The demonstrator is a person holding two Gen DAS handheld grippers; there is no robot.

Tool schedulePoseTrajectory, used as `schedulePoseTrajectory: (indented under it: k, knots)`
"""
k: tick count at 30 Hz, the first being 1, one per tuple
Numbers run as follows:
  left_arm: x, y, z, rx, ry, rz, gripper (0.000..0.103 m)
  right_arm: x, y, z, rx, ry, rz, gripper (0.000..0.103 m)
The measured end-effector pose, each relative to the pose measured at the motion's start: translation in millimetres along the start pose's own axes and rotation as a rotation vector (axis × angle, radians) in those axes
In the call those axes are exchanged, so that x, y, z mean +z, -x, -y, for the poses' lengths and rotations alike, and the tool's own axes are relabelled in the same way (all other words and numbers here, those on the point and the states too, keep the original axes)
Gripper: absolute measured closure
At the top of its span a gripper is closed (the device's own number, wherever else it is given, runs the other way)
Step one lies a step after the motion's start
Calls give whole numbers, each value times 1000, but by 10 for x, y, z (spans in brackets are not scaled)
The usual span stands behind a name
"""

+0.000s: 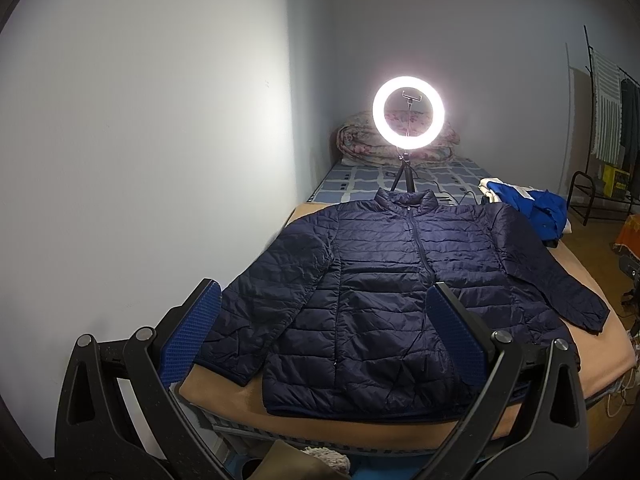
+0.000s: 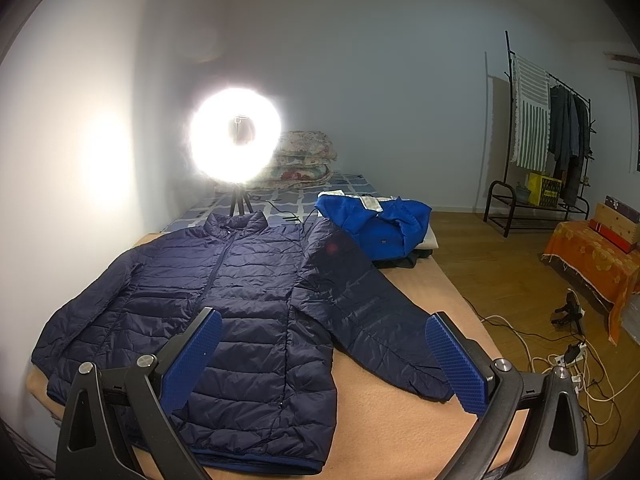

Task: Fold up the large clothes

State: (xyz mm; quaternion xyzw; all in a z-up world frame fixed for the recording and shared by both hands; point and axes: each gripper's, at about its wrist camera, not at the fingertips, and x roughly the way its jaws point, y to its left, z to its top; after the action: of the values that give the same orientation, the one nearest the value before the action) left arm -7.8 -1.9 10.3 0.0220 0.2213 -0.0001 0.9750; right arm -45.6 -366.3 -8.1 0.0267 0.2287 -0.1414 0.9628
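Observation:
A navy quilted puffer jacket (image 1: 384, 284) (image 2: 224, 304) lies flat, front up and zipped, on a tan blanket (image 1: 592, 344) (image 2: 400, 412) covering the bed. Both sleeves are spread outward; the collar points to the far end. My left gripper (image 1: 326, 300) hovers open above the jacket's near hem, its blue pads (image 1: 192, 332) wide apart and empty. In the right wrist view my right gripper (image 2: 324, 330) is also open, held over the jacket's right side and right sleeve (image 2: 380, 320), with nothing between the fingers.
A lit ring light (image 1: 408, 110) (image 2: 236, 140) on a tripod stands beyond the collar. Blue clothes (image 1: 536, 208) (image 2: 380, 224) are piled at the bed's right. A folded quilt (image 2: 304, 160) lies at the far end. A wall runs along the left; clothes rack (image 2: 536, 136), cables (image 2: 568, 360) on the floor right.

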Motion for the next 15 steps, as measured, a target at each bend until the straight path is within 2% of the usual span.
schedulePoseTrajectory:
  k: [15]
  knots:
    - [-9, -52, -18, 2, -1, -3, 0, -9, -14, -10, 3, -3, -1, 0]
